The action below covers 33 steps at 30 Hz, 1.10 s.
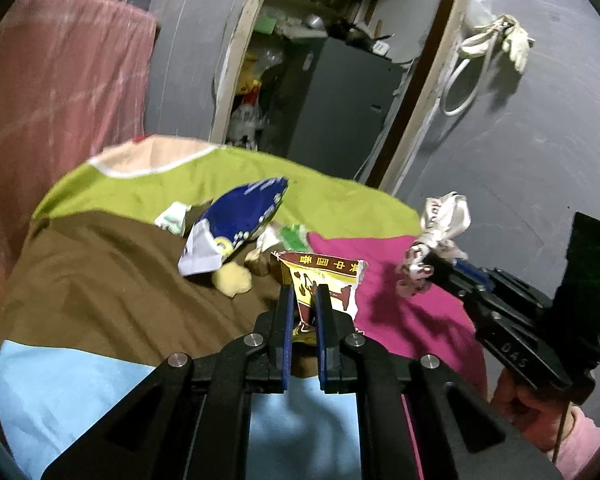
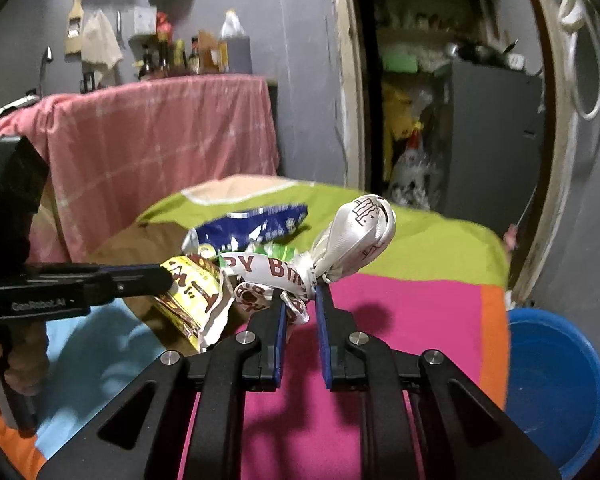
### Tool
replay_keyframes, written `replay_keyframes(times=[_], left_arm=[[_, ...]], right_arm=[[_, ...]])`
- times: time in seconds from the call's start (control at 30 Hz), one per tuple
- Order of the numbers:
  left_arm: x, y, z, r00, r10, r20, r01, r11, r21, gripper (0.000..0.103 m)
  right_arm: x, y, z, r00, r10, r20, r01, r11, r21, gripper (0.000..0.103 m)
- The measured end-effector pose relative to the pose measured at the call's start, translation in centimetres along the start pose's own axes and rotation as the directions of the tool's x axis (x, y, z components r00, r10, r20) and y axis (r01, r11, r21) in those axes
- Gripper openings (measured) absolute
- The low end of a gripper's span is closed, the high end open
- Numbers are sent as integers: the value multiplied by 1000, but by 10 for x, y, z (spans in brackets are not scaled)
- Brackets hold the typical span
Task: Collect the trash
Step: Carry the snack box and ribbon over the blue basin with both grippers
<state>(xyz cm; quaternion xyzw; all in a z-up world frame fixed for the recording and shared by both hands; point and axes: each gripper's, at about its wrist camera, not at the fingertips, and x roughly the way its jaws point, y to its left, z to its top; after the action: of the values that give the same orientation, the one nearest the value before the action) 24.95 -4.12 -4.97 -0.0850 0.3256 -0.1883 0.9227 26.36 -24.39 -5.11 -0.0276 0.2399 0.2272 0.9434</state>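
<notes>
Both our grippers hold trash above the patchwork table.

Our left gripper (image 1: 305,294) is clamped on a yellow-and-brown snack wrapper (image 1: 324,280), and our right gripper (image 2: 302,300) pinches a knotted white ribbon (image 2: 340,248) with dark red lettering; both pieces are lifted off the cloth. Only the right wrist view gives us the blue plastic tub (image 2: 556,392) on the floor beside the table and the shelf of bottles (image 2: 188,56) above a pink-draped counter (image 2: 160,132); only the left wrist view gives us the pale yellow lump (image 1: 233,280) lying near the blue chip bag (image 1: 236,224). The multicoloured cloth (image 1: 100,280) covers the table, grey walls and an open doorway (image 1: 332,100) behind. Our right hand (image 1: 520,408) grips its handle low at the table's edge, fingers angled up toward the pile.
</notes>
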Motion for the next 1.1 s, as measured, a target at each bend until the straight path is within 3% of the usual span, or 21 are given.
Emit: replay_keyframes(times=[0.17, 0.3, 0.57, 0.77, 0.9, 1.0, 1.1], left_arm=[[-17, -25, 9, 993, 10, 115, -15, 999, 45, 7], [-31, -49, 17, 975, -3, 221, -16, 996, 82, 7], [-57, -119, 30, 893, -95, 440, 26, 987, 159, 7], [-67, -160, 35, 823, -145, 549, 56, 983, 176, 7], [-71, -185, 38, 789, -174, 589, 71, 979, 193, 7], [-70, -205, 38, 784, -179, 595, 76, 978, 193, 7], [-59, -217, 36, 795, -175, 581, 73, 978, 195, 7]], right_arm=[[-37, 2, 7, 990, -68, 120, 71, 997, -23, 12], [-72, 4, 16, 965, -131, 226, 144, 989, -41, 12], [-139, -8, 34, 894, -239, 378, 266, 964, -19, 12], [-185, -22, 42, 829, -314, 463, 358, 934, -8, 12], [-208, -33, 42, 788, -361, 499, 420, 907, -8, 12], [-218, -42, 41, 765, -391, 512, 455, 891, 1, 12], [-222, -53, 34, 744, -427, 513, 492, 870, 11, 12]])
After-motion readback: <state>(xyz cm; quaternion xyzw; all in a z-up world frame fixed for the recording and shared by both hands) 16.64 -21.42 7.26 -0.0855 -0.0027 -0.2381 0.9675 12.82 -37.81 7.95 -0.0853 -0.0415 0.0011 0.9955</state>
